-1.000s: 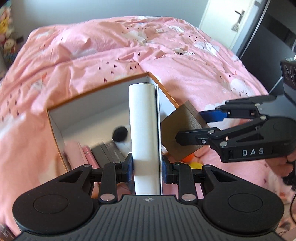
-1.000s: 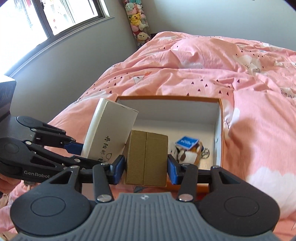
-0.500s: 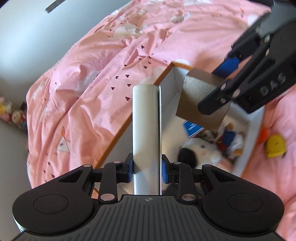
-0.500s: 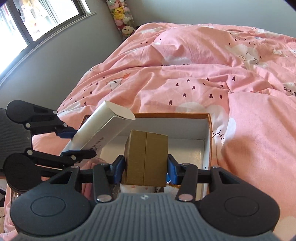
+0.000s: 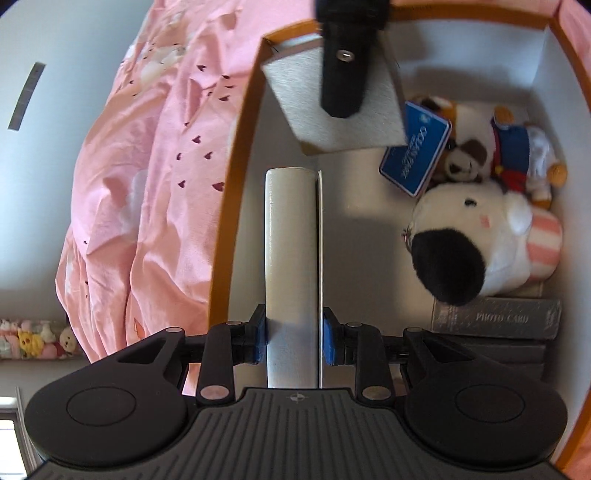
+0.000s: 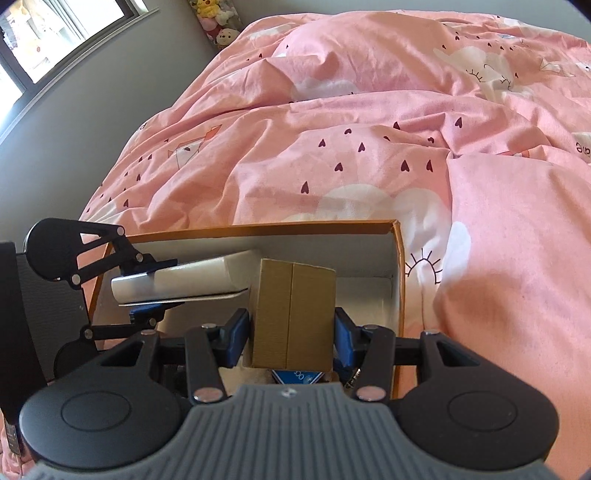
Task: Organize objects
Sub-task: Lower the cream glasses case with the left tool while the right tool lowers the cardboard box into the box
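An orange-rimmed storage box (image 5: 236,155) with white inner walls sits on a pink bed. My left gripper (image 5: 293,341) is shut on a slim white box (image 5: 291,258), which lies on its side low inside the storage box along one wall. In the right wrist view that white box (image 6: 192,282) reaches in from the left, pinched by the left gripper (image 6: 153,288). My right gripper (image 6: 291,334) is shut on a brown cardboard box (image 6: 293,314), held upright over the storage box (image 6: 399,258) near its far corner. From the left wrist view the brown box (image 5: 343,110) hangs just ahead of the white one.
Inside the storage box lie a black-and-white plush (image 5: 476,240), a small sailor plush (image 5: 517,155), a blue card (image 5: 415,147) and dark "photo card" boxes (image 5: 495,317). The pink duvet (image 6: 406,129) surrounds the box. Plush toys (image 6: 218,22) sit by a window at the wall.
Both grippers have come down into the storage box with their boxes. The left gripper rolled, so the white box went from standing on edge to lying on its side.
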A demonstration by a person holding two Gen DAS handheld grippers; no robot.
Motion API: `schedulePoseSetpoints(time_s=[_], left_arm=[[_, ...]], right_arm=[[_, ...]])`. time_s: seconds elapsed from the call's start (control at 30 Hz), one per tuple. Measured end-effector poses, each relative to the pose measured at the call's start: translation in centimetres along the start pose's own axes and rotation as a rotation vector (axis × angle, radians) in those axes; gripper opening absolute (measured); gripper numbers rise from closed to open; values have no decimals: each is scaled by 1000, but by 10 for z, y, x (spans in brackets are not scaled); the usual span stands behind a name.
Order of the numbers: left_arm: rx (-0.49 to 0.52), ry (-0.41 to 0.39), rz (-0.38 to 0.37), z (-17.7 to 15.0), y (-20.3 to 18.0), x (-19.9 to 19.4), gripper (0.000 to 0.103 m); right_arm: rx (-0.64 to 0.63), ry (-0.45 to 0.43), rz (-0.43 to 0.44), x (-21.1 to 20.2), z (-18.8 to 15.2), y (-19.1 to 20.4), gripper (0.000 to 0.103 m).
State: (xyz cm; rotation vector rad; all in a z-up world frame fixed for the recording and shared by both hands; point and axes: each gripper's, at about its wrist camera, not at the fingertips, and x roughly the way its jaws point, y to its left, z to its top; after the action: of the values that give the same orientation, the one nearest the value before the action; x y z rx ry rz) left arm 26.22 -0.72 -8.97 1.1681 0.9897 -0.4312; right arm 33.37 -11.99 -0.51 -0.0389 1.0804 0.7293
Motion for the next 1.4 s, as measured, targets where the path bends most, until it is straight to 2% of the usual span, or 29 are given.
schedulePoseSetpoints(time_s=[0.3, 0.4, 0.5, 0.7, 1.1, 1.17, 1.2, 1.3, 1.4], left_arm=[[81, 44, -3, -2, -7, 28, 33], [79, 64, -24, -4, -7, 36, 33], [66, 70, -44, -5, -5, 40, 33], [62, 83, -50, -11, -6, 45, 37], [-169, 49, -238, -18, 32, 27, 45], [-208, 54, -270, -20, 36, 27, 43], [-222, 58, -281, -20, 37, 28, 37], [-267, 73, -329, -21, 41, 31, 37], [-273, 76, -321, -21, 40, 33, 37]], right_arm=[[26, 26, -20, 39, 14, -2, 51], [-11, 19, -50, 44, 16, 3, 51], [-8, 45, -20, 51, 18, 7, 51], [-30, 78, -49, 69, 16, 14, 51], [-29, 110, -66, 78, 16, 15, 51], [-23, 123, -73, 80, 16, 15, 51], [-24, 124, -79, 81, 16, 15, 51], [-18, 126, -94, 84, 18, 13, 51], [15, 123, -103, 87, 22, 9, 51]])
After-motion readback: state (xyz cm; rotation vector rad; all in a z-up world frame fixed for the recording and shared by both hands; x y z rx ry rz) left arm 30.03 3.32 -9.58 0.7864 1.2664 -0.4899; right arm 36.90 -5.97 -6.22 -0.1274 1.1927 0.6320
